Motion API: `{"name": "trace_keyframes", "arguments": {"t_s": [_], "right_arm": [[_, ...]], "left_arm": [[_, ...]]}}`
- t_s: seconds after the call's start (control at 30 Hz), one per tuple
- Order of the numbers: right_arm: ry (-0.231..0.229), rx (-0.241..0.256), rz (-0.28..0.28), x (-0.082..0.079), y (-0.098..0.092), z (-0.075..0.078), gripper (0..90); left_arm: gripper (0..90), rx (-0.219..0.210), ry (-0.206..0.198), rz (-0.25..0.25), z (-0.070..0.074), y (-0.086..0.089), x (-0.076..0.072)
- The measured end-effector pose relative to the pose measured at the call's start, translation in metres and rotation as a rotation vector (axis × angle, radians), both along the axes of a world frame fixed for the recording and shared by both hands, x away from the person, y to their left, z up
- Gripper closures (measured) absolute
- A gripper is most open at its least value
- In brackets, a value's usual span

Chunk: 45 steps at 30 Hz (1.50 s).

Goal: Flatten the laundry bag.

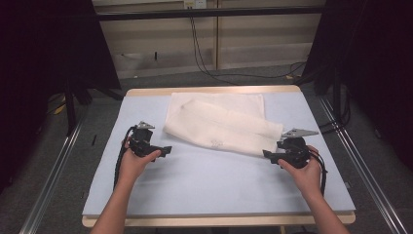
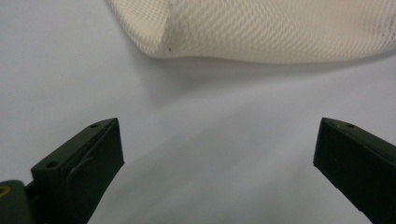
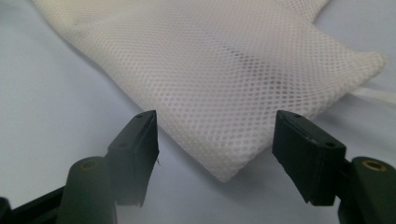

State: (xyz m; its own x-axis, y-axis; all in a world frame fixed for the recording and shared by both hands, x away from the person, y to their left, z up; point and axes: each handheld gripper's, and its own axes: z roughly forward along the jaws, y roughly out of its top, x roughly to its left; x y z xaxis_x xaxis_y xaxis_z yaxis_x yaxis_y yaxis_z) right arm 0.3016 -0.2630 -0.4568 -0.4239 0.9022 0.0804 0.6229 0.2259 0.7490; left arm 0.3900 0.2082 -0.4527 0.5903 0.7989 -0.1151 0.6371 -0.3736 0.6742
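Nearest the lens, in the right gripper view: a folded corner of the white mesh laundry bag [image 3: 224, 88], lying between and just ahead of our right gripper [image 3: 217, 154], whose jaws stand wide on either side of it, touching nothing.

Item 1, mesh laundry bag [image 1: 221, 124]. Cream-white netting, lying flat on the table cover ahead of both tools, partly folded: one long flap is turned diagonally over the rest. We judge the folding begun but not finished; the flap sits askew and the lower edges are not lined up. Neither corner is gripped yet.

Item 2, right gripper [image 1: 272, 155]. Held low by the right hand [image 1: 304, 170], pointing inward. The bag's right corner is just in front of its jaws, so we judge a grasp to be the next thing due here.

Item 3, left gripper [image 2: 217, 158]. Jaws spread wide, nothing between them but bare cover. The bag's rounded left fold [image 2: 163, 37] lies ahead and apart from the tips. In the high view the left gripper [image 1: 163, 149] is held by the left hand [image 1: 134, 163], pointing inward, near the bag's left end.

Item 4, pale blue table cover [image 1: 209, 180]. Spread beneath the bag and both tools; the forearms come in over its near edge.
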Motion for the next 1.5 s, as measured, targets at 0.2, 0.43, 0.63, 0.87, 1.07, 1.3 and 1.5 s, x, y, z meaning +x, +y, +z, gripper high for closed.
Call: {"name": "trace_keyframes", "arguments": {"t_s": [0.2, 0.43, 0.63, 0.87, 1.07, 1.3, 1.5], "right_arm": [[0.002, -0.011, -0.011, 0.000, -0.007, -0.002, 31.4], [0.002, 0.019, -0.038, 0.004, -0.014, -0.002, 31.3], [0.027, 0.023, -0.026, 0.008, -0.014, -0.006, 31.3], [0.056, 0.022, -0.054, 0.015, -0.014, -0.009, 31.9], [0.091, 0.040, -0.070, 0.027, -0.014, -0.011, 32.9], [0.116, 0.072, -0.103, 0.031, -0.016, -0.009, 44.5], [0.124, 0.104, -0.153, 0.030, -0.024, -0.008, 47.0]], "left_arm": [[0.9, -0.008, 0.011, 0.001, 0.005, -0.010, 0.012], [8.4, 0.039, -0.001, 0.022, 0.020, -0.020, 0.030], [20.6, 0.036, -0.012, 0.039, 0.025, -0.026, 0.045], [27.3, 0.047, 0.010, 0.041, 0.018, -0.025, 0.063], [33.2, 0.006, 0.038, -0.009, 0.019, -0.035, 0.068], [62.1, 0.037, 0.105, -0.023, 0.020, -0.039, 0.066], [76.1, -0.004, 0.121, -0.014, 0.019, -0.026, 0.057]]}}
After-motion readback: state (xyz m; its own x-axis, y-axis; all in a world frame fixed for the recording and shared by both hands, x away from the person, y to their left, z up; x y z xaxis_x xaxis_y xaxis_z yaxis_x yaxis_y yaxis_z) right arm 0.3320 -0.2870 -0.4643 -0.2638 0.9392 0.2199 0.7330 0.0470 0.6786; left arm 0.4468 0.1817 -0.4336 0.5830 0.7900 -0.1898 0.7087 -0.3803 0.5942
